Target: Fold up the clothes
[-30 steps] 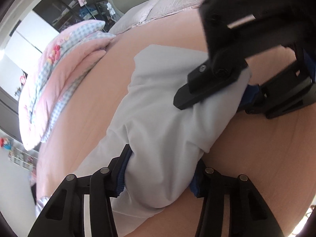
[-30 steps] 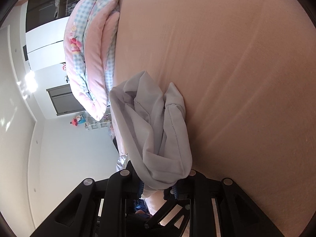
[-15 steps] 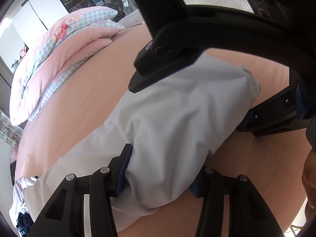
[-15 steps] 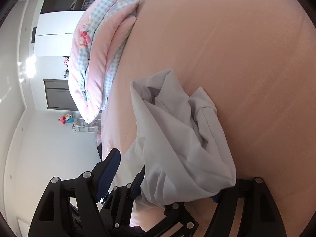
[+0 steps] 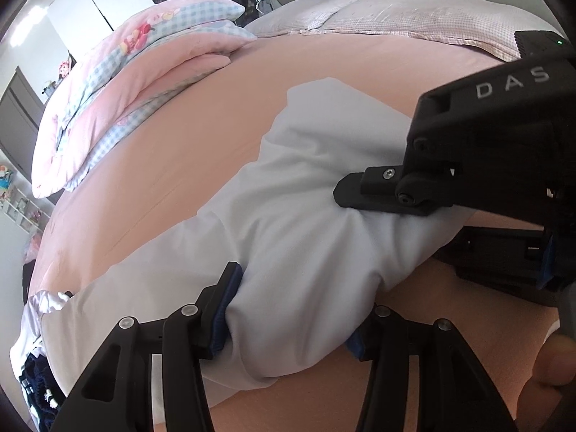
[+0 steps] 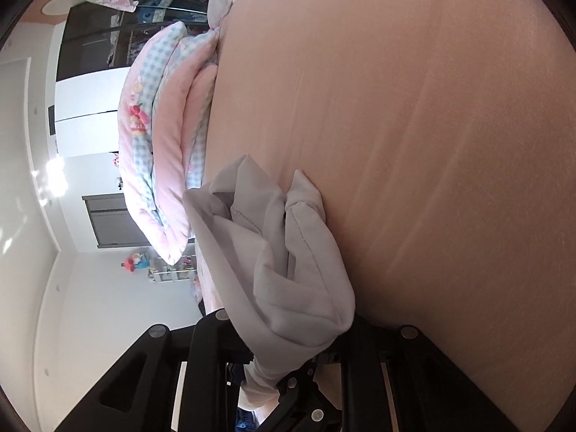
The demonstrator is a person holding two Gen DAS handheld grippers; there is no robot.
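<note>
A pale grey garment lies bunched on the peach bed sheet. My left gripper is shut on a thick bundle of it, blue pads pressed into both sides. In the left wrist view my right gripper comes in from the right, one black finger lying over the cloth. In the right wrist view the garment hangs in folds between the fingers of the right gripper, whose jaws are closing and pinch the cloth. The garment's far end trails off to the lower left.
A folded pink and blue checked quilt lies along the bed's far left side, also seen as the quilt. Pillows sit at the head. Dark clothing lies at the bed's lower left. A person's finger shows at right.
The right gripper's jaws stood wide around the garment half a second ago and have narrowed onto it. The left gripper kept its hold and rolled a little.
</note>
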